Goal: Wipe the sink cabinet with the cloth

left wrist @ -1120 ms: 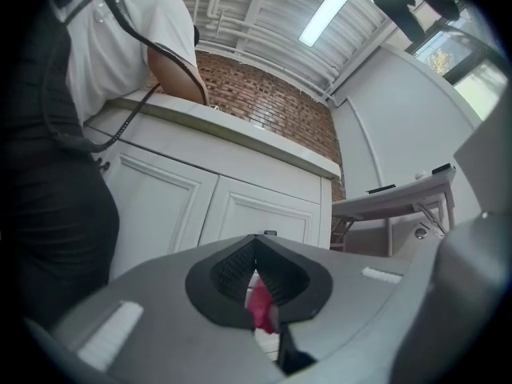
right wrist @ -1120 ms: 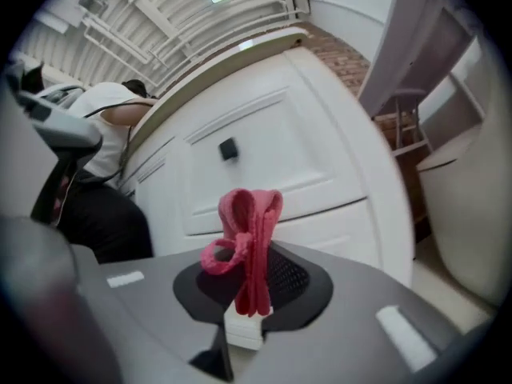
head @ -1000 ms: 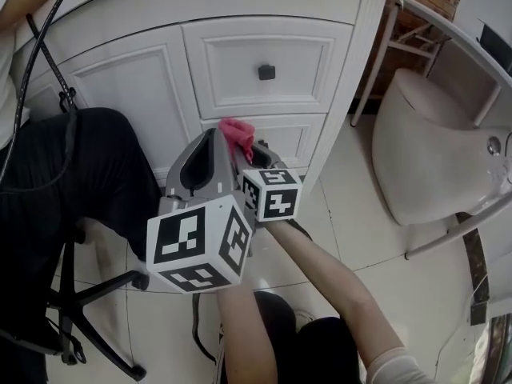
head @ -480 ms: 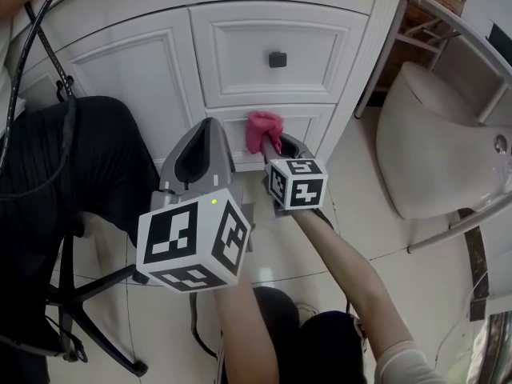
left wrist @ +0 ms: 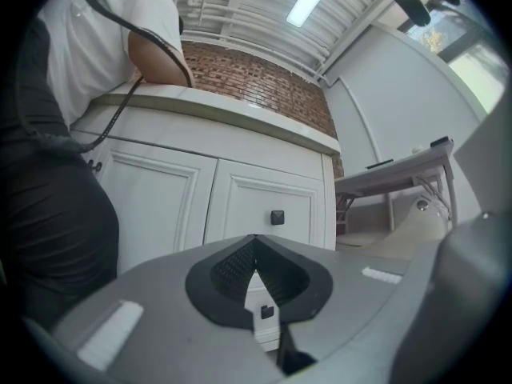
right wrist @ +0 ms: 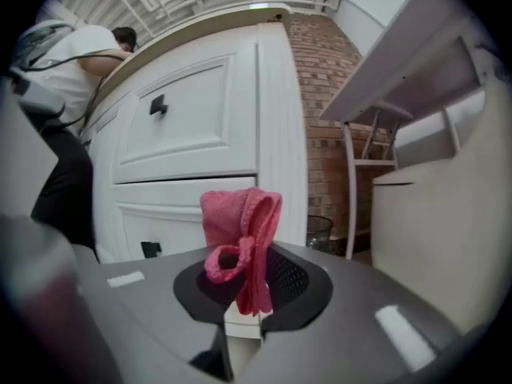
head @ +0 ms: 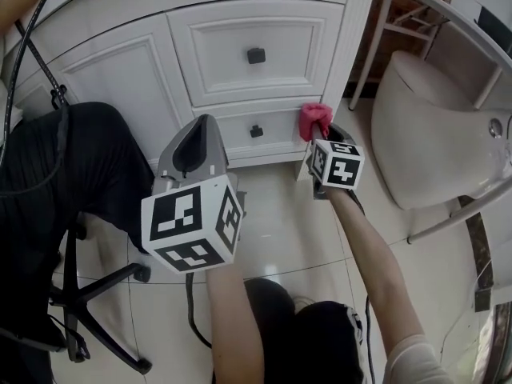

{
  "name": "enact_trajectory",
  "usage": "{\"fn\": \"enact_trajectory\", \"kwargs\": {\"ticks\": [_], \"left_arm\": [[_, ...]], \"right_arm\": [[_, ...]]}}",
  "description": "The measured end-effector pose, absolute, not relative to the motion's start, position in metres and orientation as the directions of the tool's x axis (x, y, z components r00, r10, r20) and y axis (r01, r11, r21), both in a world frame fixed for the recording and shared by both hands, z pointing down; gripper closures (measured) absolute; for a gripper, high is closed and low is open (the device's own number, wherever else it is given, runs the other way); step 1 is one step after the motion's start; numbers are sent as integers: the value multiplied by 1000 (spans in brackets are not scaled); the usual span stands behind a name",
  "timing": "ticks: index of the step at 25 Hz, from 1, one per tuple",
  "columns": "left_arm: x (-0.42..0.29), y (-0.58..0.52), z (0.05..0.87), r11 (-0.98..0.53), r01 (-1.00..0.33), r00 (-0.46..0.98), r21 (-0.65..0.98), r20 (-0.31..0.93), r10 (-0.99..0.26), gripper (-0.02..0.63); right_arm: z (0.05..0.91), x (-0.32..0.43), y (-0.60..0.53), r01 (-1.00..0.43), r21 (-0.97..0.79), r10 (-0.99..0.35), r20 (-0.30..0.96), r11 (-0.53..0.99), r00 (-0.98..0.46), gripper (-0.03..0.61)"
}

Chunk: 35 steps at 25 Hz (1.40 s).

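The white sink cabinet (head: 240,50) fills the top of the head view, with two drawers and dark square knobs (head: 256,55). A bunched pink cloth (head: 314,119) sits at the cabinet's lower right corner post, with my right gripper (head: 318,133) shut on it. In the right gripper view the pink cloth (right wrist: 240,242) sticks up from between the jaws, in front of the lower drawer (right wrist: 172,214). My left gripper (head: 196,146) hangs lower and to the left, away from the cabinet. Its jaws stand together with nothing between them, pointing at the drawers (left wrist: 272,206).
A person in dark trousers (head: 72,174) stands at the cabinet's left, with a swivel chair base (head: 88,310) on the tiled floor. A white toilet (head: 432,134) stands to the right, beyond a white-legged frame (head: 372,46) and a brick wall (right wrist: 328,126).
My right gripper has carried the pink cloth rightward along the lower drawer to the cabinet's right corner post. The left gripper has hardly moved.
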<state>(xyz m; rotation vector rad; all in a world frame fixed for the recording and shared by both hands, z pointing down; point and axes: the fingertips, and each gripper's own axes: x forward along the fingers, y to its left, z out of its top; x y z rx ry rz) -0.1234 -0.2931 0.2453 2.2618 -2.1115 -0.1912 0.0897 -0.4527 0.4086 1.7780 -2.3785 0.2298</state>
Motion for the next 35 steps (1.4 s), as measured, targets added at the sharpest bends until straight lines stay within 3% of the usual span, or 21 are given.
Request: {"fn": "enact_trajectory", "kwargs": {"ticks": [5, 9, 14, 18, 22, 26, 30, 35], "left_arm": [[-121, -299, 290, -93, -995, 97, -43, -111, -989, 598], [-179, -294, 346, 31, -996, -37, 85, -74, -997, 598], [-217, -297, 380, 106, -993, -109, 57, -55, -992, 598], [-228, -304, 384, 117, -992, -119, 39, -72, -990, 598], [-240, -307, 389, 135, -990, -138, 49, -74, -988, 598], [-231, -307, 399, 123, -991, -126, 60, -59, -990, 598], [-216, -303, 410, 95, -995, -96, 41, -33, -995, 598], [-199, -305, 407, 77, -997, -78, 31, -30, -997, 598]], "right_arm": [[405, 145, -436, -974, -212, -975, 186, 82, -123, 529], [399, 53, -402, -918, -259, -938, 98, 299, -333, 529], [449, -119, -361, -754, -143, -731, 186, 641, -656, 528], [473, -170, -382, -699, -107, -663, 243, 707, -708, 529], [490, -140, -410, -748, -86, -706, 276, 658, -652, 526], [507, -62, -429, -853, -186, -801, 294, 487, -522, 528], [501, 27, -448, -928, -160, -889, 272, 337, -370, 528], [501, 86, -453, -959, -9, -909, 317, 283, -271, 528]]}}
